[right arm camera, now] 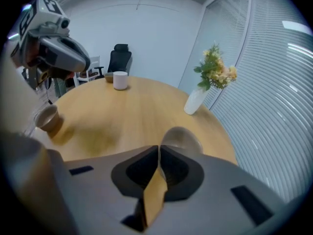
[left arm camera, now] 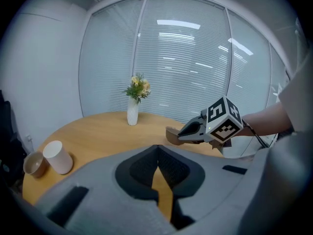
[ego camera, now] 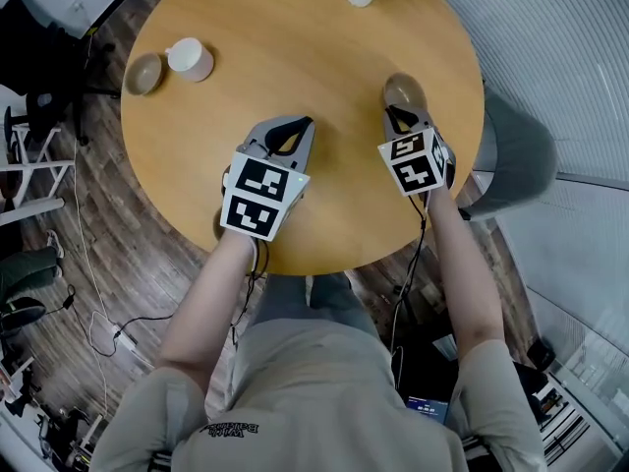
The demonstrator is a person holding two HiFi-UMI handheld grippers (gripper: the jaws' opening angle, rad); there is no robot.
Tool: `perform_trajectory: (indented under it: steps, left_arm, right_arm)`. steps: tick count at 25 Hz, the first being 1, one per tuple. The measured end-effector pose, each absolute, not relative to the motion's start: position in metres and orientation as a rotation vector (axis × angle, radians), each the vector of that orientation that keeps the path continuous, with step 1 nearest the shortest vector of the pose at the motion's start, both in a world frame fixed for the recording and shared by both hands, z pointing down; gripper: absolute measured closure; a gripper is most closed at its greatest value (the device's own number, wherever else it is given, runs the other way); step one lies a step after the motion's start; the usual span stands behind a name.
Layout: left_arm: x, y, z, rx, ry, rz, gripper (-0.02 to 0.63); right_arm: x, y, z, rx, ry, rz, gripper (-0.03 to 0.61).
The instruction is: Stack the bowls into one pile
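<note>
R gripper [ego camera: 398,116] jaws together, nothing held. Nearest bowl [ego camera: 404,90] sits just past its tips at 12 o'clock, so R arm's closer; it'd need to open first. L gripper [ego camera: 298,128] also closed, empty. 2nd bowl [ego camera: 143,74] at worktop [ego camera: 295,28] 10 o'clock, by cup [ego camera: 190,59]. 3rd bowl [right arm camera: 47,117] near the 7 o'clock edge, under L gripper.

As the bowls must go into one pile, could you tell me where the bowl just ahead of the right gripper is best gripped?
Probably by its near rim: the bowl stands upright and open, right ahead of the right gripper. Its jaws are shut, so open them, then come from the person's side, one jaw inside the wall, one outside.
</note>
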State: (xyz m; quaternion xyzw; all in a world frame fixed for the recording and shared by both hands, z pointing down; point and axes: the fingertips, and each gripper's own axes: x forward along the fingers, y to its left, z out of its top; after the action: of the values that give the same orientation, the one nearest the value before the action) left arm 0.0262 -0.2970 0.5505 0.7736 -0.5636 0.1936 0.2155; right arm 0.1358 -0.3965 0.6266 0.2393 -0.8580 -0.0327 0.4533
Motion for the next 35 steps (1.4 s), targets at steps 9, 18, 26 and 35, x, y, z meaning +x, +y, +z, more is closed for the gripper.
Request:
perform_trajectory:
  steps: [9,18,26,35]
  left_arm:
    - [0.025,-0.28,0.493,2.199,-1.637,0.499,0.594]
    - [0.021,-0.254,0.426,2.26,-1.741,0.494,0.594]
    - [0.001,-0.231,0.404,2.202,-1.854,0.519,0.594]
    - [-0.03,-0.189,0.399,2.08,-1.972,0.536,0.594]
  right_arm:
    - [0.139,-0.379,0.537,0.687,-2.287,-0.021,0.541]
    - [0.123,-0.349,0.449,0.627,-2.409,-0.174,0.541]
    - [0.097,-0.323,0.407,0.494,-2.53,-0.181,0.541]
    - [0.049,-0.279,0.404,0.278,-2.584,-0.229,0.541]
